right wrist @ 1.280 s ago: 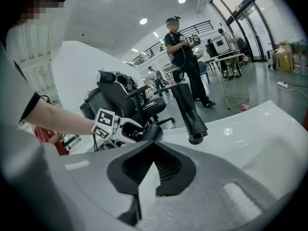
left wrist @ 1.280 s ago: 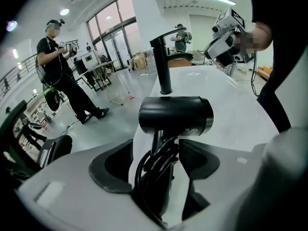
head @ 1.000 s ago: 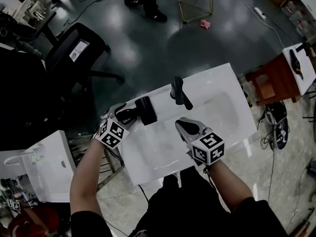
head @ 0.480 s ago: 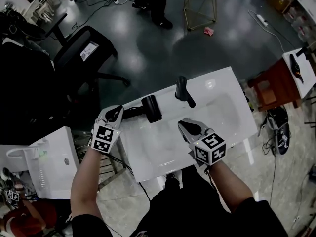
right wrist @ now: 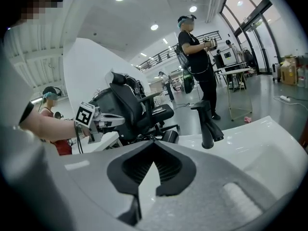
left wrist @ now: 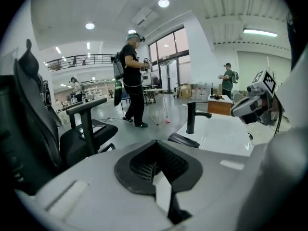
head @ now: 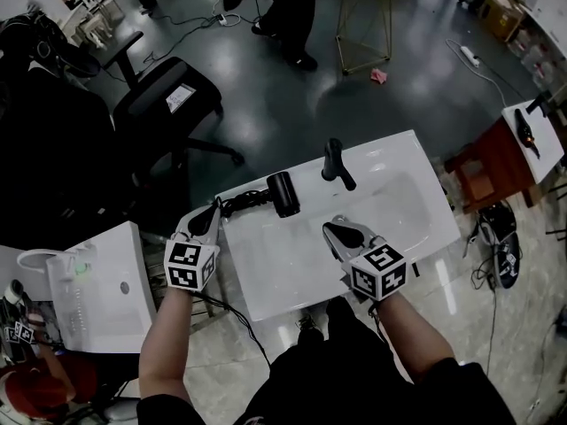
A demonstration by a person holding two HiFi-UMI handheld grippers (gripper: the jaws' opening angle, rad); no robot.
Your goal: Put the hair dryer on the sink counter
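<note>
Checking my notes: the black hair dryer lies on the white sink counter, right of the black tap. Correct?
No. The head view shows the black hair dryer lying on the white sink counter left of the black tap.

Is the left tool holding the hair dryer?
No, the hair dryer lies on the sink counter, and the left tool is shut on nothing.

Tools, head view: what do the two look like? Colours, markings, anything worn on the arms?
They match. The left tool and right tool have pale grey shells, with black ribbed pads set inside the jaws. Each carries a white cube printed with black square markers at the wrist end. The person wears black short sleeves; the forearms are bare.
</note>
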